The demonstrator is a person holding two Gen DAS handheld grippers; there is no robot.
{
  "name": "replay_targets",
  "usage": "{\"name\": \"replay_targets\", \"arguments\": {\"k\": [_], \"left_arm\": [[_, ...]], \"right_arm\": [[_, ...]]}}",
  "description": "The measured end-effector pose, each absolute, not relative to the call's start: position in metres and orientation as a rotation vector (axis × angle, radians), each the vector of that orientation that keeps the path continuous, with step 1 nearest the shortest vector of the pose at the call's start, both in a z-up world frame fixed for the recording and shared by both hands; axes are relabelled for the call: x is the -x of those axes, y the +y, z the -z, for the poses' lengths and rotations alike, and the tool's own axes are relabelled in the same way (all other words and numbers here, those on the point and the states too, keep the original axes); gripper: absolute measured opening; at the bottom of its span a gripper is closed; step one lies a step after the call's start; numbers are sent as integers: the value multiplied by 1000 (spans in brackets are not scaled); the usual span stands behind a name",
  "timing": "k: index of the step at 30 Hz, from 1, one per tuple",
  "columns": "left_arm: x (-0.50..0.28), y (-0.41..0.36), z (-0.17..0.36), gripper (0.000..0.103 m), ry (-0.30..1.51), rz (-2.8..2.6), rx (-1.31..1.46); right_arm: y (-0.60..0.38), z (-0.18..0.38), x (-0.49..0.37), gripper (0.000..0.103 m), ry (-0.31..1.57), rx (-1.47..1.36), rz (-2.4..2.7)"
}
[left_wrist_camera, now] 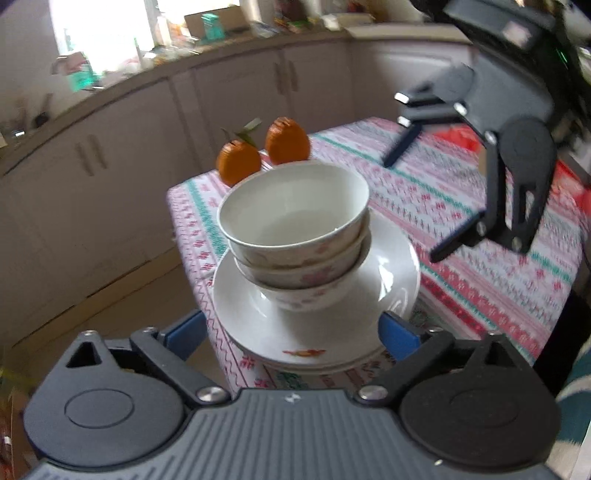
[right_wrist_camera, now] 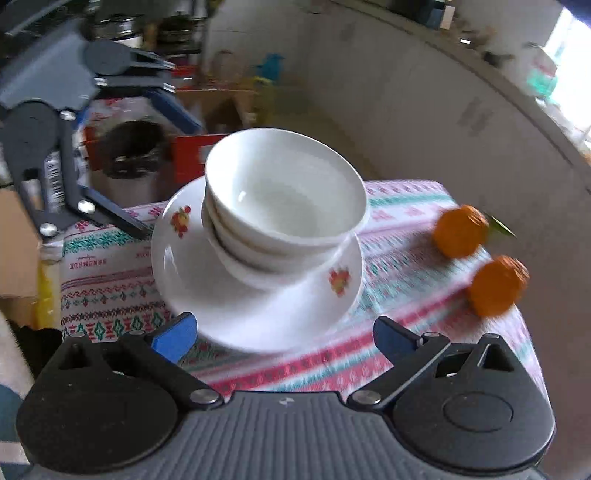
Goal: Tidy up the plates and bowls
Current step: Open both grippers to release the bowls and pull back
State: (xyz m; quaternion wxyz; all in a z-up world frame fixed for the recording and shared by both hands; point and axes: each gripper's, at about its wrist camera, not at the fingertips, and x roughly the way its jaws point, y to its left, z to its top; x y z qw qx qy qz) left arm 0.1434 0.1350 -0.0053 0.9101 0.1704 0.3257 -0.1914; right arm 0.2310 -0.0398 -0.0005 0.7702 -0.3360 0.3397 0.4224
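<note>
Bright daylight from an overexposed window (left_wrist_camera: 107, 33), motion blur throughout, fisheye-curved edges

Black tongs (left_wrist_camera: 291, 334), blue fingertips (left_wrist_camera: 399, 334)

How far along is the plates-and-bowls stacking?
Looks mostly done: three bowls sit nested on the stacked plates near the corner of the table. In hand: nothing; the left gripper and right gripper are both open, with fingers either side of the plates' rim. No other dishes are visible; only two oranges beside the stack.
</note>
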Motion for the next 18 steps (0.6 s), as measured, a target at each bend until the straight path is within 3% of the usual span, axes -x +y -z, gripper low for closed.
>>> {"name": "replay_targets", "arguments": {"k": [5, 13, 18], "left_arm": [[-99, 120, 1, 102, 539, 228, -241], [-56, 93, 3, 102, 538, -35, -59], [-41, 80, -11, 102, 539, -123, -26]], "right_arm": [[-62, -2, -190, 103, 746, 536, -796], [-90, 12, -145, 103, 818, 251, -392], [-104, -8, -117, 103, 738, 194, -277]]}}
